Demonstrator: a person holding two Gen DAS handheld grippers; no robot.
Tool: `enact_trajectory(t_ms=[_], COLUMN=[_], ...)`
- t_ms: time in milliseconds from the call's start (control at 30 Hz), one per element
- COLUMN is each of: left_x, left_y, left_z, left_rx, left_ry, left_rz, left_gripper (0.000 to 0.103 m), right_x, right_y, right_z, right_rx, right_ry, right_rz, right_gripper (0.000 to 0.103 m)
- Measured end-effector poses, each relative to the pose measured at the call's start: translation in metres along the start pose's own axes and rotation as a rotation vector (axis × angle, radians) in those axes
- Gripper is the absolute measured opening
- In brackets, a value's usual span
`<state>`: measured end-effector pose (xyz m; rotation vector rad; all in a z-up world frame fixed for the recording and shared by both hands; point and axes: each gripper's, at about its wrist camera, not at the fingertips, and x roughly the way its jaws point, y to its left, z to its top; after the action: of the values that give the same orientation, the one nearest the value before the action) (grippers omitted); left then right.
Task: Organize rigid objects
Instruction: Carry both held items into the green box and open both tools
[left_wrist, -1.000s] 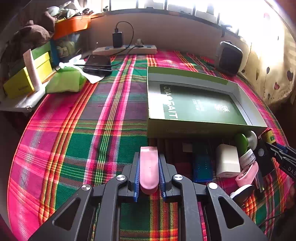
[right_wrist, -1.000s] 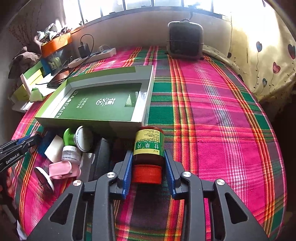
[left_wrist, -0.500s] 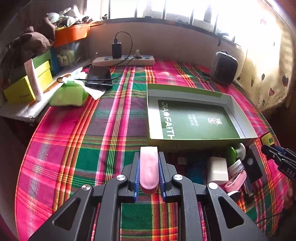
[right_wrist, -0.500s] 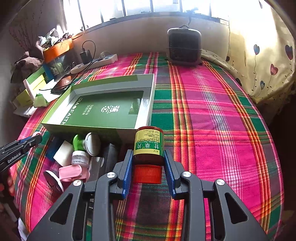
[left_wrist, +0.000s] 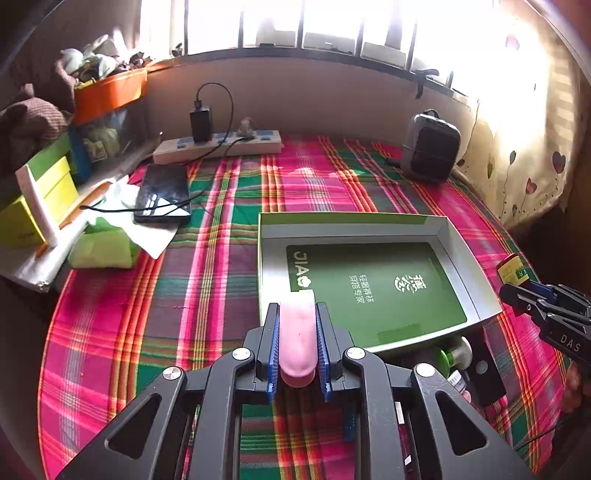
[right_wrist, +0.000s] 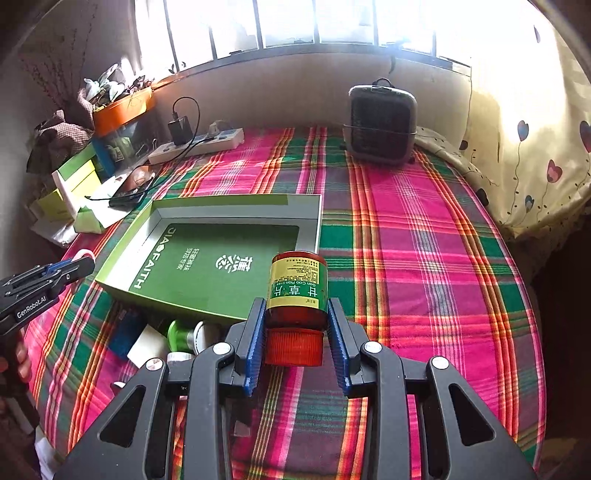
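The pink case (left_wrist: 296, 341), long axis pointing away, sat clamped in our left gripper (left_wrist: 297, 354) just over the green box's (left_wrist: 369, 221) near-left rim, while our right gripper (right_wrist: 296, 328) clasped the medicine bottle (right_wrist: 298, 291) at its near-right corner.

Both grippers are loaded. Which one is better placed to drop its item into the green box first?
Left, probably. The left gripper holds the pink case already at the green box rim. The right gripper holds its bottle beside the box's corner.
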<state>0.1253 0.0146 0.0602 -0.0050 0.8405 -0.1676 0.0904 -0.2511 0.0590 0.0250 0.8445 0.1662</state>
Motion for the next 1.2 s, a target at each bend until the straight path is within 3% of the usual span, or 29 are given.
enact_trajectory(t_ms=[633,1200], left_x=[0.065,0.078], left_y=[-0.006,-0.011], left_z=[0.023,0.021], left_rx=[0.019,0.033], left_ry=[0.091,0.106], left_rz=[0.010,0.007], left_gripper=[0.017,0.017], right_x=[0.063,0.091], right_y=[0.019,0.027], right_z=[0.033,0.036], right_rx=[-0.067,-0.110], right_ry=[0.086,0.119], right_rz=[-0.008,-0.018], right_gripper=[0.034,0.034])
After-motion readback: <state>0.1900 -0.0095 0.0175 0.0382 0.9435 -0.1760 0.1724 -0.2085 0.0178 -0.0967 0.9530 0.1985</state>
